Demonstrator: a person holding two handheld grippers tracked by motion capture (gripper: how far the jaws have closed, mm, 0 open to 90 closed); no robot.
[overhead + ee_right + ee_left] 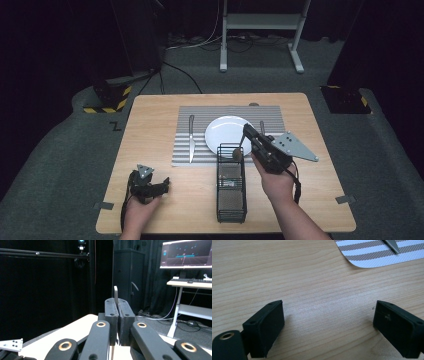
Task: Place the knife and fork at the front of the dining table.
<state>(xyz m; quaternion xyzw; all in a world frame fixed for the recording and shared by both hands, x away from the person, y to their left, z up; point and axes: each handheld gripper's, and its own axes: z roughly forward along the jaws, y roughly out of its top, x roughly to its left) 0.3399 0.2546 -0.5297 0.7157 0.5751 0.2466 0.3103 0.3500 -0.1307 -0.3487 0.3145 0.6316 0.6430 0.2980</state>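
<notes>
My right gripper (247,130) is raised over the far end of a black wire basket (231,205) and is shut on the handle of a spoon (235,153). The spoon's bowl hangs down just above the basket's rim. In the right gripper view the thin metal spoon handle (115,293) sticks up from between the closed pads (111,312) of my right gripper (117,308). My left gripper (164,184) lies on the table near the front left. It is open, with bare wood between the jaws of the left gripper (328,322).
A striped placemat (187,157) holds a white plate (222,129), a knife (191,137) to the plate's left and another utensil (262,127) to its right. The placemat corner (372,255) and knife tip (393,246) lie ahead of the left gripper. A white stand (260,22) is beyond the table.
</notes>
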